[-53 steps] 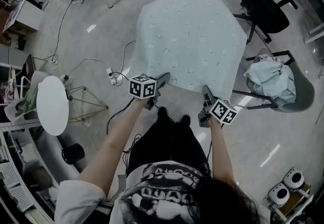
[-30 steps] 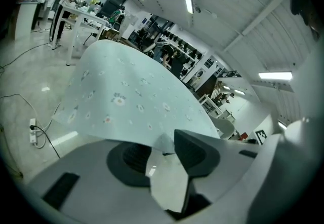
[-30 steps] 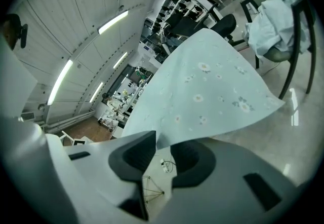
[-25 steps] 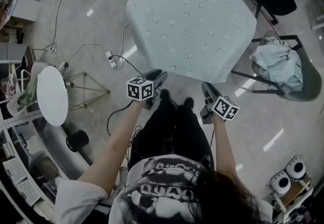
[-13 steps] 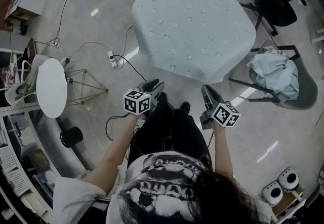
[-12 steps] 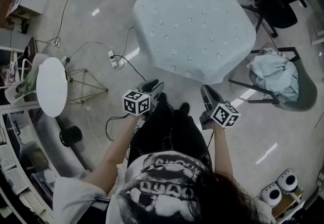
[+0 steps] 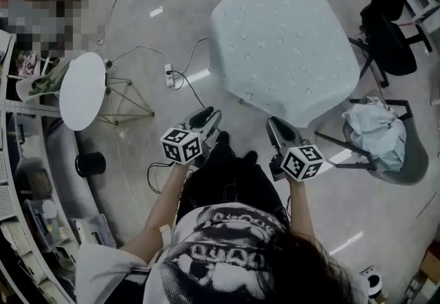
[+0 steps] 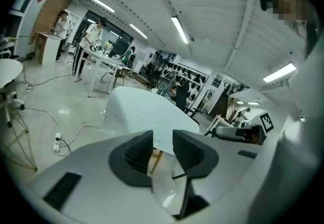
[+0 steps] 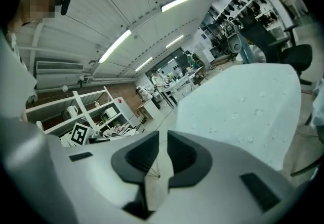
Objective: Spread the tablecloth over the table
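Note:
A pale dotted tablecloth point(image 7: 285, 45) lies spread over the table and hangs down past its edges; it also shows ahead in the left gripper view as the tablecloth point(image 8: 142, 116) and in the right gripper view as the tablecloth point(image 9: 243, 106). My left gripper point(image 7: 206, 117) is held in the air short of the table's near edge, apart from the cloth. Its jaws have just been closing a little, with nothing between them, and my left gripper point(image 8: 163, 139) still shows a gap. My right gripper point(image 7: 278, 127) hovers beside it; the right gripper point(image 9: 163, 142) is empty, jaws slightly apart.
A round white side table point(image 7: 82, 89) on wire legs stands at the left. A power strip with cables point(image 7: 168, 76) lies on the floor by the table. At the right, a chair holds a bundled cloth point(image 7: 377, 134), and a black office chair point(image 7: 392, 27) stands behind it.
Both grippers have drawn back from the table's near edge and risen. The head view has shifted, so the table now sits further right. The cloth lies as before.

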`<action>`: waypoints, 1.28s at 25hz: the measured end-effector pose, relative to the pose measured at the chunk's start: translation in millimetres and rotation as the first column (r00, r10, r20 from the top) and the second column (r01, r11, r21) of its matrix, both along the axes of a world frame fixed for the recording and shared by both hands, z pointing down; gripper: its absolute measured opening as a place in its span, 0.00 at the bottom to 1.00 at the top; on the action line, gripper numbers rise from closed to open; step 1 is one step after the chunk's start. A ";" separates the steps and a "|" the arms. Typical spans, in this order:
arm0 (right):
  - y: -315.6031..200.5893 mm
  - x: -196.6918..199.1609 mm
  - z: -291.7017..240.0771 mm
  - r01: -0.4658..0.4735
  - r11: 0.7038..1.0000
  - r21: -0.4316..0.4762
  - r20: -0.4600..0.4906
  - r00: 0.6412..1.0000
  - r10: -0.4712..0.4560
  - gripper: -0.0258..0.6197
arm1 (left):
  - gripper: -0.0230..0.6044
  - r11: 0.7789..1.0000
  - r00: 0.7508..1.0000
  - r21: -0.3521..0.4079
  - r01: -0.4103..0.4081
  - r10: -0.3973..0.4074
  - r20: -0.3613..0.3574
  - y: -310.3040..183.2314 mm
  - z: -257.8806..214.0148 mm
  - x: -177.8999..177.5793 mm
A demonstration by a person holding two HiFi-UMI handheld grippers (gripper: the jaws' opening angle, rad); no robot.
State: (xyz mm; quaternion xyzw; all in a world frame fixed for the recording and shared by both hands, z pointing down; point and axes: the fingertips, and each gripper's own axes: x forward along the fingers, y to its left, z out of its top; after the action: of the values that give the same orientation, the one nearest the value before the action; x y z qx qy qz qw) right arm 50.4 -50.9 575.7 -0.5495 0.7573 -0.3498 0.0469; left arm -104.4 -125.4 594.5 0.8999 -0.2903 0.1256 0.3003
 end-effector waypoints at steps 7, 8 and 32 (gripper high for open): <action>-14.0 -30.3 -15.3 0.108 0.994 0.028 0.047 0.993 -0.109 0.10 | 0.24 0.989 0.989 0.009 0.150 -0.150 0.007 21.1 -18.5 -47.4; -16.9 -35.6 -16.3 0.125 0.992 0.029 0.050 0.991 -0.126 0.09 | 0.23 0.986 0.986 0.009 0.167 -0.167 0.013 23.2 -20.2 -53.9; -80.5 -149.3 -64.2 0.354 0.927 0.124 -0.041 0.935 -0.351 0.02 | 0.11 0.961 0.976 0.180 0.211 -0.217 0.019 -21.5 -74.0 -117.7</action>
State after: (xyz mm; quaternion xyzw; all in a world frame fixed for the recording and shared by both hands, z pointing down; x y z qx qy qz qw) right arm -98.9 -131.4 511.5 -0.4035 0.8652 -0.2976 0.0118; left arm -222.1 -147.0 520.6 0.8838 -0.4016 0.0832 0.2252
